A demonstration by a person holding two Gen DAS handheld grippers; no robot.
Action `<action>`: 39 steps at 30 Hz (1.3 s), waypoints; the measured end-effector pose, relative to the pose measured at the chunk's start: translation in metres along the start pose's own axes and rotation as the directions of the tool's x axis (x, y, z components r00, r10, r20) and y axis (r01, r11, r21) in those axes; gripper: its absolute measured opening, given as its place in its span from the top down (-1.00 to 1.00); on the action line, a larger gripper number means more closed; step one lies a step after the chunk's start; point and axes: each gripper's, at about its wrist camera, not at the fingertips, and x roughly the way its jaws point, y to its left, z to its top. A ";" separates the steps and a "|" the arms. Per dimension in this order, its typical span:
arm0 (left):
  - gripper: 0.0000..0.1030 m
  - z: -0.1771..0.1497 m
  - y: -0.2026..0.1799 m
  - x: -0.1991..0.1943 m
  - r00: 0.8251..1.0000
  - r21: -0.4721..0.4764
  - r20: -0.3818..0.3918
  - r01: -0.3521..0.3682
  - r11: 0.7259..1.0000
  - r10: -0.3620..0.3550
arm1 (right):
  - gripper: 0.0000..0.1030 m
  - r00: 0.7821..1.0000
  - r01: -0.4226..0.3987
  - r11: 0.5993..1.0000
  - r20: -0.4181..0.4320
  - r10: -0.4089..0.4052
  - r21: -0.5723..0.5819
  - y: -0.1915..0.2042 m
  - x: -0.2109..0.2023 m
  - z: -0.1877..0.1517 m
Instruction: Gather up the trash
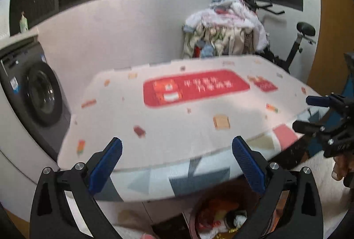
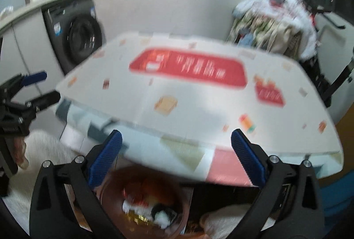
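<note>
Trash (image 2: 143, 205) lies in a brown bin (image 2: 110, 190) on the floor, near, below the counter's (image 2: 188, 106) front edge; red and white scraps and a dark item show inside. Left claw (image 1: 177, 163) stands wide open and empty. Right claw (image 2: 176, 161) likewise stands fully open with nothing between its pads.

Risks, as judged:
- Both claws hang above the bin mouth near the counter edge; a careless swing could strike that edge.
- Loose scraps piled high could spill if the bin is knocked.

Limits of view:
- Motion blur prevents identifying individual trash items.
- Bin rim is partly cut off by the claw frames.
- Printed text on the counter cover is unreadable.
</note>
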 end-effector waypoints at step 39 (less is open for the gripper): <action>-0.89 0.057 -0.004 -0.036 0.995 -0.027 0.096 -0.002 1.000 0.004 | -0.89 0.983 0.061 0.998 0.171 -0.062 0.009 -0.010 -0.060 0.054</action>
